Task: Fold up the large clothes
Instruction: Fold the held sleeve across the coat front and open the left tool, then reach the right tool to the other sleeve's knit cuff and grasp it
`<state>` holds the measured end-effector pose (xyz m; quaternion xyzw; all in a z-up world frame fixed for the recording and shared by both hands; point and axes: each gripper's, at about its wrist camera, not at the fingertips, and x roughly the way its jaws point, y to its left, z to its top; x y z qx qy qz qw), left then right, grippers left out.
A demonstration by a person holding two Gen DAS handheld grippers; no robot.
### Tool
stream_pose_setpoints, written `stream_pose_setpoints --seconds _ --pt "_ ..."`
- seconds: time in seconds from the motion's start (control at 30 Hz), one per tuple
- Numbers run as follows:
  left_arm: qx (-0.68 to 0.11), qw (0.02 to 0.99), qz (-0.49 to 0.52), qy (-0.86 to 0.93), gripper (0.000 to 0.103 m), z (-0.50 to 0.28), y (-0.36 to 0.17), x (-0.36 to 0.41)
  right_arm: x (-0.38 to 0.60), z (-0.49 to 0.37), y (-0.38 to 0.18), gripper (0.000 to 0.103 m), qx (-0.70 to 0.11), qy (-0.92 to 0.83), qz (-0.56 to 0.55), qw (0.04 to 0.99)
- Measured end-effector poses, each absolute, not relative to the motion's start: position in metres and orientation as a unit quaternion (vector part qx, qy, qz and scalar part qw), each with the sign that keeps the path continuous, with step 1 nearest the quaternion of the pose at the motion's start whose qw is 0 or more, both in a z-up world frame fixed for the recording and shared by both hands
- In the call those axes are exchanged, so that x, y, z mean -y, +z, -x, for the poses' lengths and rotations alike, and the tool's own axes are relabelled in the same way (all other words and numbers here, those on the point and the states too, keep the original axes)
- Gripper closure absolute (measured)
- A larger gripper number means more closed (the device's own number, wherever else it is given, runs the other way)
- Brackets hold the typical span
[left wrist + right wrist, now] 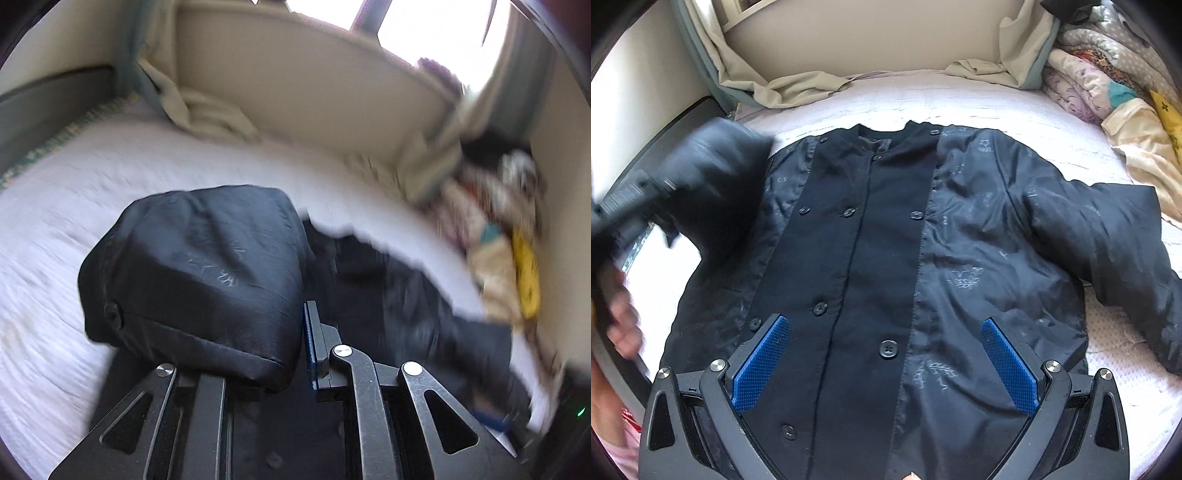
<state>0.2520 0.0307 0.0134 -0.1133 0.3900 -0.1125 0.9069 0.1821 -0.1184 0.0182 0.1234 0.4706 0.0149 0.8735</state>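
Note:
A large dark navy buttoned jacket (879, 258) lies front up on the white bed (960, 99), collar at the far side. Its right sleeve (1115, 236) is spread out to the right. My left gripper (291, 332) is shut on the jacket's left sleeve cuff (199, 273) and holds it lifted above the bed; the same sleeve shows blurred in the right wrist view (701, 177) at the jacket's left shoulder. My right gripper (886, 365) is open and empty, hovering above the jacket's lower front, blue pads either side of the button placket.
Beige curtains (775, 85) hang down onto the bed's far edge under a window. A pile of folded quilts and cloths (1108, 85) sits at the bed's right far corner. A dark bed frame (683, 118) runs along the left side.

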Motion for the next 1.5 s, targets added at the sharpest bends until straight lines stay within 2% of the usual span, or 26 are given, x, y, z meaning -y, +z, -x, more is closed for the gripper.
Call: stream_pose_setpoints --seconds 0.07,0.17,0.23,0.27,0.3,0.4,0.6,0.77,1.07,1.2,1.33,1.5 --pt "-0.428 0.891 0.098 -0.118 0.086 -0.252 -0.010 -0.016 0.123 -0.182 0.018 0.000 -0.471 0.011 -0.124 0.873" --pt "-0.462 0.874 0.082 -0.128 0.076 -0.248 -0.034 -0.001 0.130 -0.183 0.015 0.000 -0.477 0.003 -0.125 0.870" --pt "-0.478 0.864 0.073 -0.140 0.055 -0.243 -0.038 0.007 0.132 -0.183 0.012 0.000 -0.483 0.001 -0.125 0.867" --pt "-0.487 0.859 0.067 -0.146 0.034 -0.240 -0.038 0.010 0.134 -0.183 0.011 0.000 -0.487 0.001 -0.125 0.865" --pt "-0.489 0.857 0.060 -0.149 0.018 -0.234 -0.039 0.013 0.134 -0.183 0.010 0.000 -0.490 0.002 -0.126 0.863" --pt "-0.464 0.873 0.024 -0.145 0.008 -0.215 -0.023 0.021 0.135 -0.182 0.008 0.000 -0.495 0.006 -0.125 0.860" --pt "-0.391 0.911 -0.027 -0.130 0.001 -0.177 0.020 0.023 0.130 -0.181 -0.005 0.000 -0.520 0.008 -0.110 0.847" --pt "-0.299 0.949 -0.041 -0.096 0.001 -0.149 0.060 0.004 0.123 -0.182 -0.021 0.000 -0.543 0.005 -0.092 0.835" --pt "-0.187 0.981 -0.008 -0.052 0.001 -0.134 0.114 -0.052 0.088 -0.181 -0.049 0.000 -0.571 0.012 -0.017 0.820" --pt "-0.136 0.987 0.052 -0.062 0.001 -0.132 0.124 -0.080 0.075 -0.183 -0.061 0.000 -0.576 0.007 0.006 0.818" --pt "-0.139 0.984 0.091 -0.057 0.000 -0.140 0.132 -0.102 0.074 -0.184 -0.069 0.000 -0.582 -0.007 -0.009 0.813" --pt "-0.154 0.984 0.087 -0.005 0.000 -0.149 0.132 -0.116 0.075 -0.189 -0.068 0.000 -0.594 -0.003 -0.013 0.804"
